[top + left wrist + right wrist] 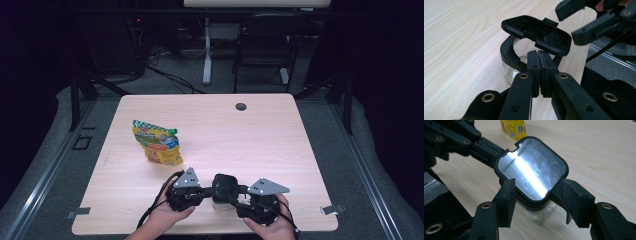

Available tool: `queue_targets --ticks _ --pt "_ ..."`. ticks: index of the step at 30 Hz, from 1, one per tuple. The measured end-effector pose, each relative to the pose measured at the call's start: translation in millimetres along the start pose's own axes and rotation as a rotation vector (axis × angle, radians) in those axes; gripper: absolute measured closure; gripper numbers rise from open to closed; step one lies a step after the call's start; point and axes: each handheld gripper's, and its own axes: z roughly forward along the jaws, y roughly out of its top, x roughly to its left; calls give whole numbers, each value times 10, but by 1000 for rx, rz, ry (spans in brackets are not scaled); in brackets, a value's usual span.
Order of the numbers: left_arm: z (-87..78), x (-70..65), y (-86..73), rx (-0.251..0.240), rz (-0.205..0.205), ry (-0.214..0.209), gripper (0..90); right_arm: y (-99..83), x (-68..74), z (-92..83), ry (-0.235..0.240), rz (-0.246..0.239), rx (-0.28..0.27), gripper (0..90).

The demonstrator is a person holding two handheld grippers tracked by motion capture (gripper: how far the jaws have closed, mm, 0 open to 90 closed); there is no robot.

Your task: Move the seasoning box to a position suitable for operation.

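The left claw [539, 72] was clenched on the black rim of the one glass jar [510, 71], apparently to steady it near the table's [280, 150] six o'clock edge. The right claw [537, 195] stood released, straddling the single hinged lid [532, 167], likely after flipping it. One yellow pouch [156, 142] lay at ten o'clock.

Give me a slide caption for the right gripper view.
Right claw open around a glass jar with metal-faced hinged lid; left claw grips its rim.

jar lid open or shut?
Open: the lid is lifted at an angle off the glass jar's black collar, showing the mouth.
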Motion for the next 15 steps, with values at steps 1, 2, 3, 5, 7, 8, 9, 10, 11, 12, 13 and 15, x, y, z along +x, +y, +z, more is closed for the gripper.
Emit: queue_targets --ticks 1,2,3,5,7,8,9,10,11,12,13,15 --pt "0 2 3 1 1 -3 885 -3 8 3 -2 -10 14 442" --pt "-2 0 4 -1 -2 -4 883 -20 27 21 -2 -19 19 430" --pt "-2 0 4 -1 -2 -4 882 -20 27 21 -2 -19 19 430" --pt "-7 1 11 -3 3 -1 883 -39 47 42 -6 -29 20 409" --pt "-9 0 13 -4 4 0 883 -43 59 45 -5 -28 22 405" --pt "-12 -2 15 -6 3 0 882 -47 71 51 -22 -34 35 388" --pt "-15 -4 18 -8 2 0 882 -47 71 51 -22 -34 35 388" --pt "-16 -5 21 -11 2 0 882 -50 74 58 -28 -42 40 388" --pt "-19 -10 29 -11 3 1 880 -54 92 65 -37 -53 41 389" --pt "-15 -10 29 -17 8 2 880 -53 99 65 -43 -56 43 389" --pt "-15 -10 29 -17 8 2 879 -53 107 69 -50 -55 41 391" --pt "-9 -15 30 -11 8 1 878 -55 122 84 -63 -55 33 391"
